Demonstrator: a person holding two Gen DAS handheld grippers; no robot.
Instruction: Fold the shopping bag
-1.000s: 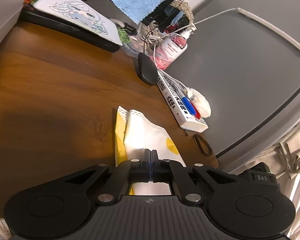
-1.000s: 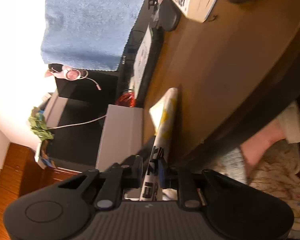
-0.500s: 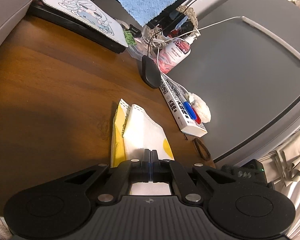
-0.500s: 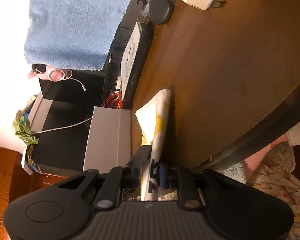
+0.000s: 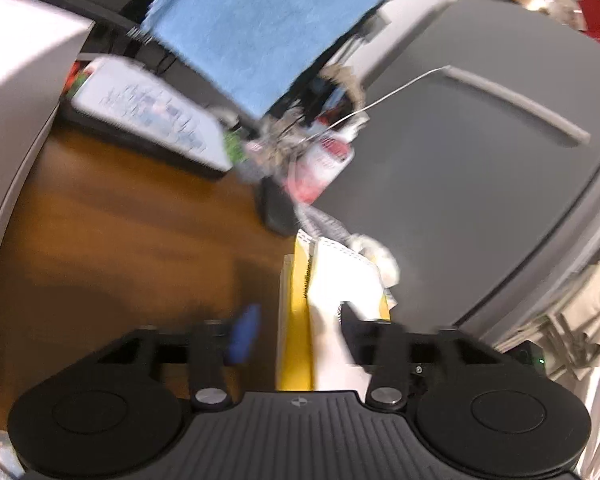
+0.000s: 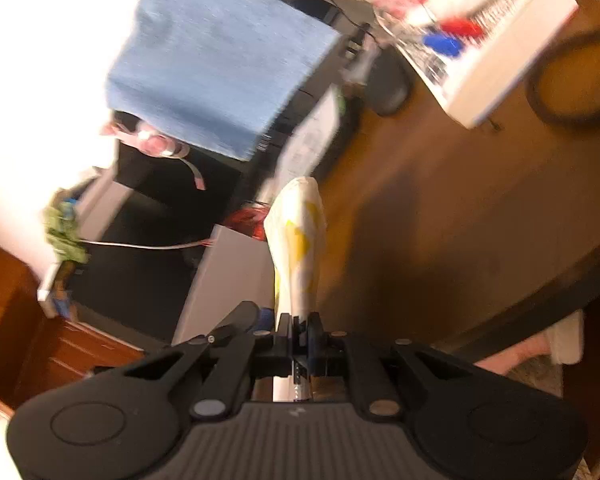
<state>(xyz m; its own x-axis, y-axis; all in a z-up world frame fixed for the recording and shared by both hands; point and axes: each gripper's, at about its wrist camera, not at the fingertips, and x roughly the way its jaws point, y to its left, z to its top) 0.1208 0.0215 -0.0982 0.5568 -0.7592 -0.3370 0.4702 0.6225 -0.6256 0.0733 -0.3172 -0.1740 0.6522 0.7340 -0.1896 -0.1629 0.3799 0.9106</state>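
Observation:
The folded white and yellow shopping bag (image 5: 332, 280) lies between the spread fingers of my left gripper (image 5: 296, 320), which is open; one blue-tipped finger stands left of the bag, the other at its right edge. In the right wrist view the same bag (image 6: 298, 232) sticks out ahead, held above the brown wooden table (image 6: 440, 220), with my right gripper (image 6: 300, 332) shut on its near end. Both views are blurred by motion.
A black mouse (image 5: 276, 212), a white book with pens (image 6: 496, 52) and a pink-labelled bottle (image 5: 320, 168) sit at the back of the table. A black hair tie (image 6: 572, 80) lies near the book. A blue towel (image 5: 260, 28) hangs behind. A grey cabinet (image 5: 480, 180) stands on the right.
My left gripper has opened and let go of the bag. The right gripper keeps its hold and has swung the bag; both cameras moved fast and tilted upward.

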